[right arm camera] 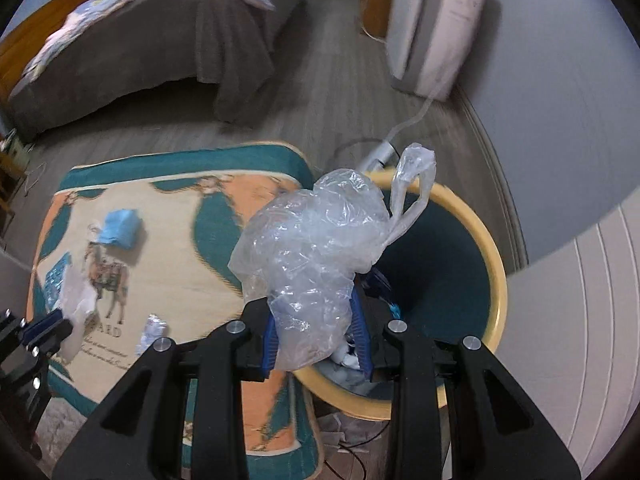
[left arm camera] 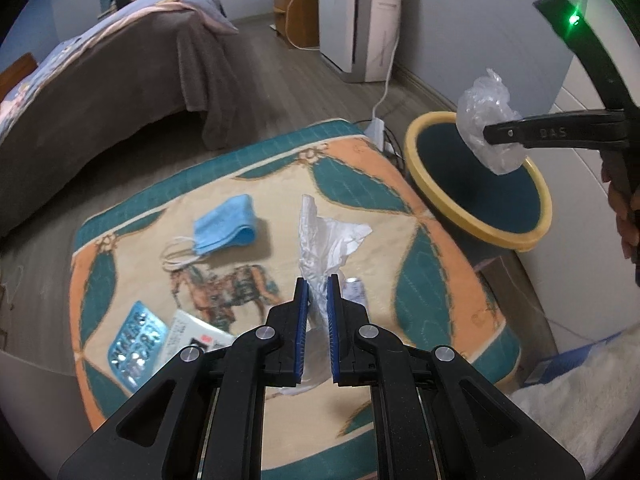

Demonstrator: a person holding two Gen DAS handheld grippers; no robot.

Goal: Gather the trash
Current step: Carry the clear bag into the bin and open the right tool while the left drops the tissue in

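The left tool was pinched on a crumpled white plastic bag. The bag stuck up from between its blue pads, above the patterned cushion that served as the surface.

The right tool held a crinkly clear plastic bag between its blue pads. The bag bulged out past the pads, and one thin loop of it stood up at the far end. In the left wrist view, this tool and its clear bag hung over the round trash bin. The bin had a yellow rim and a dark inside. It stood just beside the cushion, on the right. Some trash lay at the bottom of the bin.

More trash lay on the cushion. A blue face mask with white loops lay near the far left part. A blue pill pack lay at the near left edge, touching a white paper beside it. A small crumpled wrapper lay just right of the left tool.

A bed with a brown cover stood across the wood floor. A white machine stood by the wall.
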